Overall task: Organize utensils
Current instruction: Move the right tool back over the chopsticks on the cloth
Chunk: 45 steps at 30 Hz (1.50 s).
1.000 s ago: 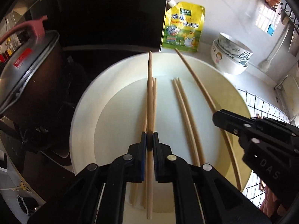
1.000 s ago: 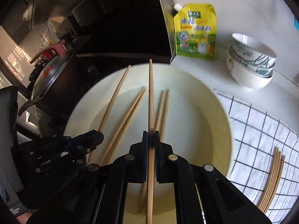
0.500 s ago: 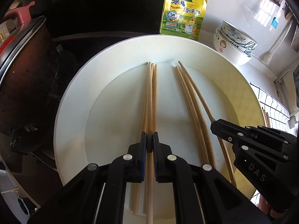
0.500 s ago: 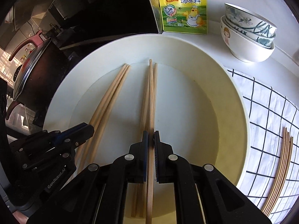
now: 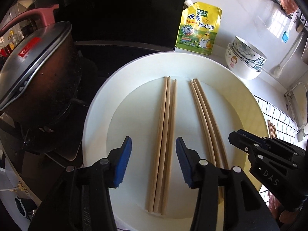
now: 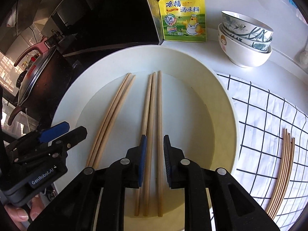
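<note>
Both grippers hang over a large white plate (image 5: 96, 119) that fills the middle of each view. In the left wrist view the left gripper (image 5: 153, 160) has its blue pads set fairly wide and its jaws are opening; a group of three chopsticks (image 5: 166, 134) runs up the centre of the frame between the pads, lying flat on the plate and touching neither pad. To the right of it lies a second group of three chopsticks (image 5: 207, 119), its lower end hidden behind the gripper's right finger. The right gripper shows at the lower right of this frame.

In the right wrist view the right gripper (image 6: 155, 161) has a narrow gap and its jaws are opening too; the second group (image 6: 152, 130) passes between the pads, the rightmost stick clear of the right pad, while the left pad sits just against the sticks beside it. The left gripper's group (image 6: 109, 119) slants at the left of the frame, with the left gripper (image 6: 63, 130) at the lower left.

A bundle of more chopsticks (image 6: 283, 169) lies on a checked cloth (image 6: 256, 115) at the right edge. A yellow seasoning pouch (image 6: 182, 17) stands at the top, stacked bowls (image 6: 244, 42) at the upper right, and a lidded pot (image 5: 36, 71) at the upper left.
</note>
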Each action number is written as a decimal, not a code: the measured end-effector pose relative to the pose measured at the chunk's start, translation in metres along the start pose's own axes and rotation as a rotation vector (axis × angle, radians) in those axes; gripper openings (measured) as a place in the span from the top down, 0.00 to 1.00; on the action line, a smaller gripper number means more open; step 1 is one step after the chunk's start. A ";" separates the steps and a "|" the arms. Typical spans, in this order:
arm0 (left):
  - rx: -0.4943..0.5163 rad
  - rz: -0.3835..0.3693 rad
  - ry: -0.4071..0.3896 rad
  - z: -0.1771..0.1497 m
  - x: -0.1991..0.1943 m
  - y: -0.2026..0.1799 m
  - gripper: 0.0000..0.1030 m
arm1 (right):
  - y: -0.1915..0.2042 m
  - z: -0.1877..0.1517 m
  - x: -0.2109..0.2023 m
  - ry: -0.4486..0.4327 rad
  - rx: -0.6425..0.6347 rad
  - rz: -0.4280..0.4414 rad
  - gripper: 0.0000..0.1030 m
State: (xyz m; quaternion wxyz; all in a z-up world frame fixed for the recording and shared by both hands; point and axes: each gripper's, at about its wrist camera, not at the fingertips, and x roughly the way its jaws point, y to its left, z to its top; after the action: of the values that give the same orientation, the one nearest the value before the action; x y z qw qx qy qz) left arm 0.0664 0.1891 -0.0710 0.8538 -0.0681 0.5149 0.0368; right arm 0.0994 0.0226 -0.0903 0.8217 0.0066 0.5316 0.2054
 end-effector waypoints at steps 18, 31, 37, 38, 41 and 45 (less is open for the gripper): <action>0.018 -0.024 -0.062 -0.005 -0.040 -0.030 0.54 | -0.018 -0.022 -0.058 -0.077 0.016 -0.009 0.81; 0.067 -0.081 -0.081 -0.018 -0.060 -0.082 0.54 | -0.062 -0.048 -0.102 -0.116 0.062 -0.052 0.80; 0.110 -0.127 -0.082 -0.024 -0.065 -0.120 0.54 | -0.094 -0.069 -0.122 -0.123 0.104 -0.091 0.78; 0.119 -0.135 -0.082 -0.026 -0.065 -0.127 0.54 | -0.101 -0.073 -0.125 -0.125 0.113 -0.098 0.78; 0.144 -0.157 -0.077 -0.031 -0.066 -0.148 0.54 | -0.120 -0.084 -0.134 -0.131 0.141 -0.121 0.78; 0.182 -0.185 -0.063 -0.039 -0.064 -0.177 0.53 | -0.146 -0.099 -0.143 -0.129 0.177 -0.153 0.76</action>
State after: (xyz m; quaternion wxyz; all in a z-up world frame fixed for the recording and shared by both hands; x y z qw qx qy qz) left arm 0.0259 0.0081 -0.0186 0.8718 -0.0362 0.4807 -0.0869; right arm 0.0103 -0.1812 -0.0423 0.8637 0.0520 0.4926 0.0936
